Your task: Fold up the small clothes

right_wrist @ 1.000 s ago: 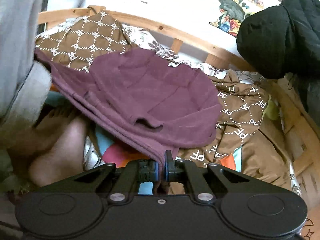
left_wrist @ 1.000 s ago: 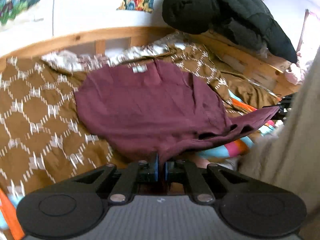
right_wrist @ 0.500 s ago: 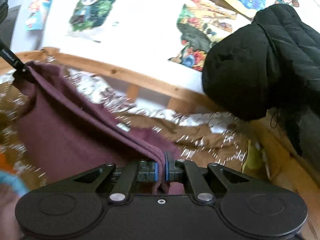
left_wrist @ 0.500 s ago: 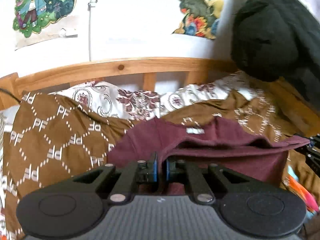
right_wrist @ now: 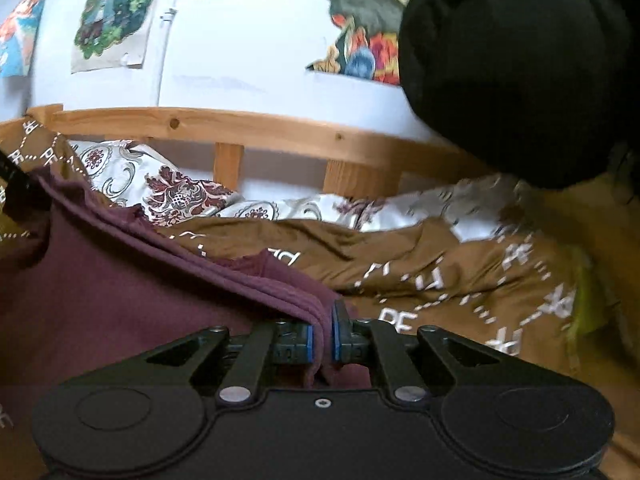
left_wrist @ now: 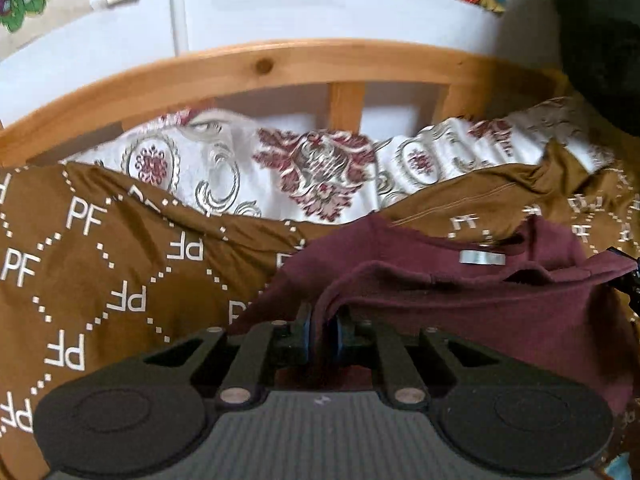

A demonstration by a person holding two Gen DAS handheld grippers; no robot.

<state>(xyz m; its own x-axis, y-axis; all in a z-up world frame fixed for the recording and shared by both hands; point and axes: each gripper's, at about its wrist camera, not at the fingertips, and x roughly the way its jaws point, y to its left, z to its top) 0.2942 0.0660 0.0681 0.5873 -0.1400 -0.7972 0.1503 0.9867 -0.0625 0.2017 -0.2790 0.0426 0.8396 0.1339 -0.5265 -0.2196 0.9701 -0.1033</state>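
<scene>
A maroon shirt (left_wrist: 500, 312) lies on a bed, spread over a brown quilt (left_wrist: 100, 264) printed with white diamond lines and the letters PF. The left claw (left_wrist: 320, 334) is closed tight on a bunched corner of the shirt's hem, the cloth pinched between its blue pads (left_wrist: 306, 334). The right claw (right_wrist: 322, 338) is likewise clamped on another doubled edge of the same shirt (right_wrist: 100, 300), fabric squeezed between its blue pads (right_wrist: 308, 340). Between the two claws the held edge runs as a taut fold, raised above the rest of the shirt, and from the left wrist view a small pale neck label (left_wrist: 482, 258) shows on the layer beyond it, toward the headboard. Past the shirt, nearer the headboard, a white sheet with dark red floral medallions (left_wrist: 312, 176) shows from under the quilt. The wooden headboard rail (left_wrist: 280, 68) with short upright slats crosses behind the sheet. Above the rail is a white wall with colourful posters (right_wrist: 112, 16), and a bulky black garment (right_wrist: 520, 64) hangs over the right end of the rail
</scene>
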